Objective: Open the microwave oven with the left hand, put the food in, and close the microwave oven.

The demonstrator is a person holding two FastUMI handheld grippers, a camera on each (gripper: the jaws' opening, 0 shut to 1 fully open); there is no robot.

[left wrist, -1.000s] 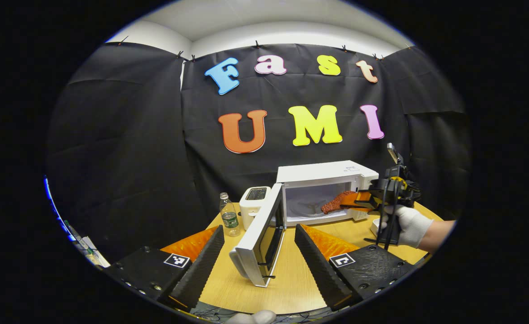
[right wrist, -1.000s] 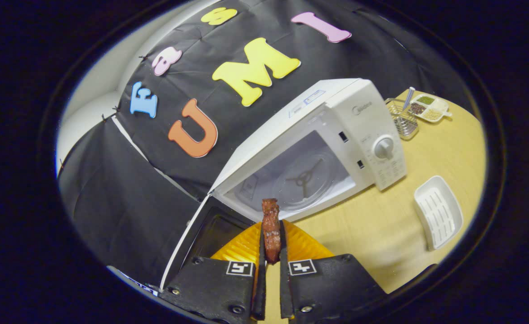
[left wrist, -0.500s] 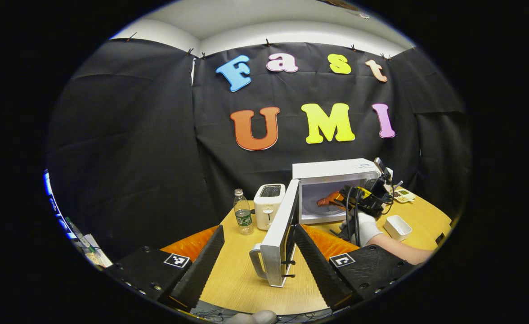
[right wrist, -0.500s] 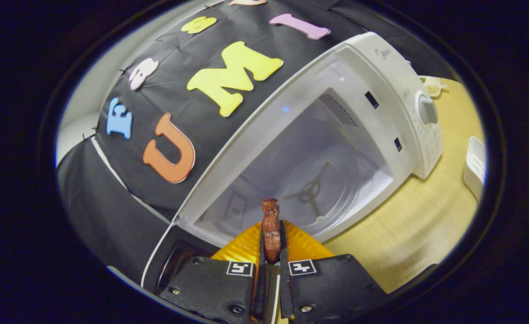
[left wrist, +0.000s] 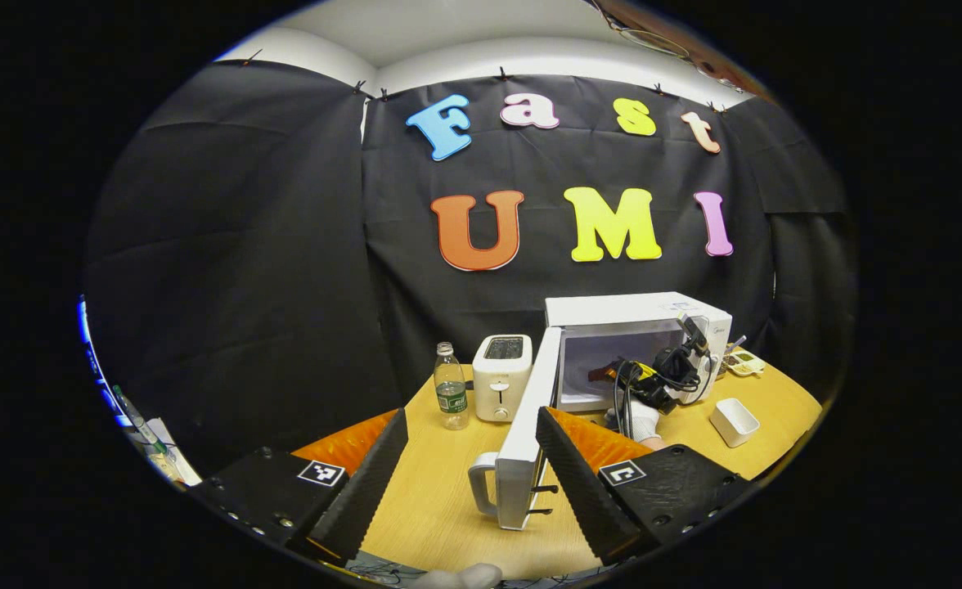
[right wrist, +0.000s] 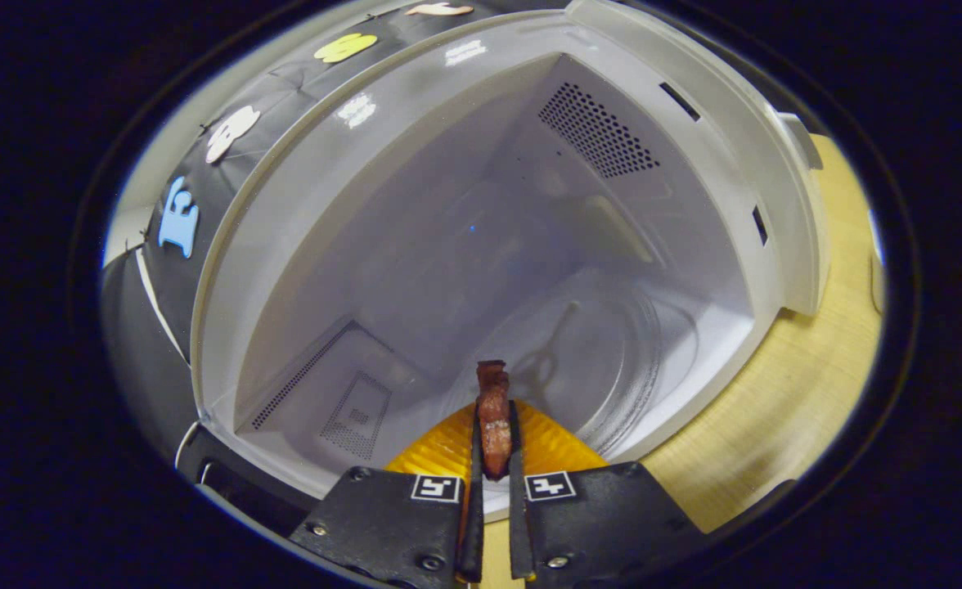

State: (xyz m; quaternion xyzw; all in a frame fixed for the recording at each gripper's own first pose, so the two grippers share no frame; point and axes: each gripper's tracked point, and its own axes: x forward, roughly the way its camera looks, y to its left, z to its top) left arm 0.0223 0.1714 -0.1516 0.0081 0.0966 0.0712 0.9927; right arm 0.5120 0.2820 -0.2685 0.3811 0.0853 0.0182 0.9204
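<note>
Right gripper view, at bottom centre, has the right gripper (right wrist: 494, 446) clamped on the food (right wrist: 493, 413), a reddish-brown strip standing on edge between the two fingers and poking out past their tips. Beyond it the microwave oven (right wrist: 415, 204) cavity opens wide across the middle of the frame, with the round glass turntable (right wrist: 604, 360) lying just ahead of the food, right of centre. So the first step looks done: in the left gripper view the door (left wrist: 526, 438) stands swung out toward the camera at lower centre, its handle facing left, between the spread fingers of the left gripper (left wrist: 471, 474), which holds nothing. In that same view the right gripper (left wrist: 612, 375) reaches into the oven mouth at centre right, a gloved hand (left wrist: 640, 417) below it. The food seems to be at or just inside the opening, not yet set down. Left to do, by my reading: lower it onto the turntable, let go, draw the right gripper out, then push the door shut. A toaster (left wrist: 501, 376) and a bottle (left wrist: 451, 397) stand left of the oven on the table (left wrist: 432, 507).
</note>
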